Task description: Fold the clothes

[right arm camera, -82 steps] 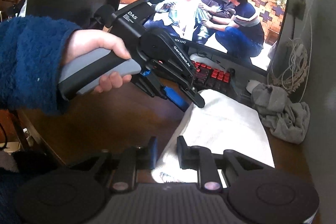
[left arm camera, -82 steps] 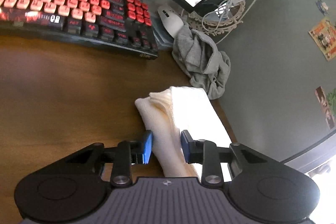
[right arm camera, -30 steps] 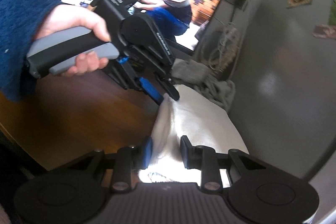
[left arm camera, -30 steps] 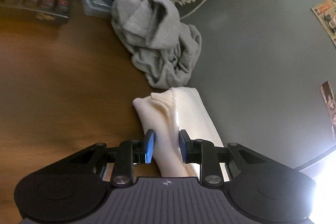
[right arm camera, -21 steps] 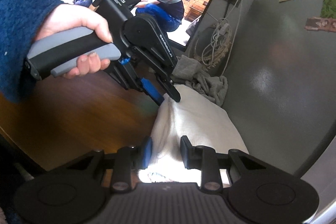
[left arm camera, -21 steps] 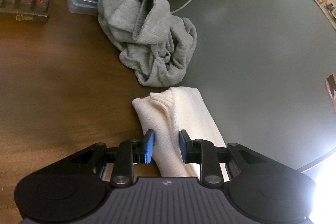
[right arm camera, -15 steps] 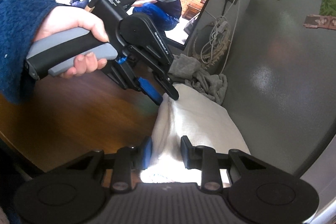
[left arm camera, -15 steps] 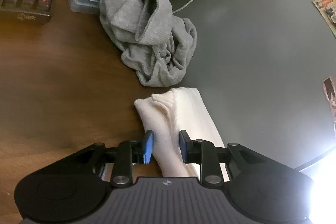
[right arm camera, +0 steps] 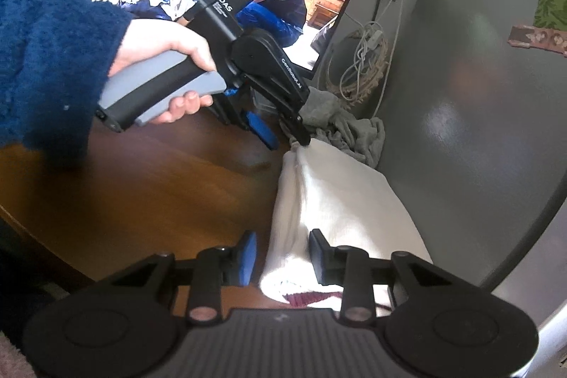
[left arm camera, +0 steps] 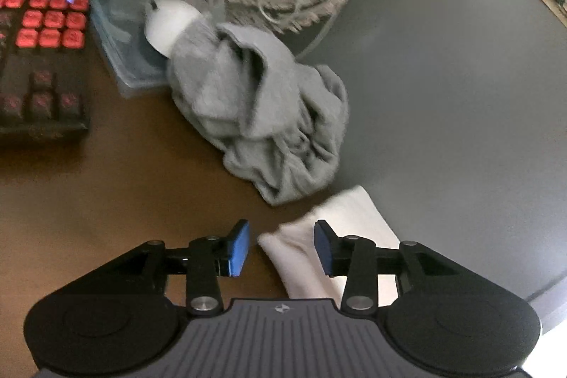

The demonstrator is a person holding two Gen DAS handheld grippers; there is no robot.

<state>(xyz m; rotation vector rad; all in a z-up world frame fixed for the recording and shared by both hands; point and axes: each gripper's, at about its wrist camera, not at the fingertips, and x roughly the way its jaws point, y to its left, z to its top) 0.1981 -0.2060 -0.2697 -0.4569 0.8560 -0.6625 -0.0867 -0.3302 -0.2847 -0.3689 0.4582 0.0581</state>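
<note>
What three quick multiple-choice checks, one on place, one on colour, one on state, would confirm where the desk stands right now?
1. Where does the crumpled grey garment lie?
A. Beyond the folded white garment, by the mouse
B. On the keyboard
C. Under the white garment

2. What colour are the lit keyboard keys?
A. Green
B. Red
C. White

3. How do the left gripper and right gripper stand?
A. Both shut on the white garment
B. Only the left open
C. Both open

Answers: 1 A, it sits past the white garment and overlaps the mouse. 2 B, the keys glow red. 3 C, gaps show between the pads and the cloth in both wrist views.
</note>
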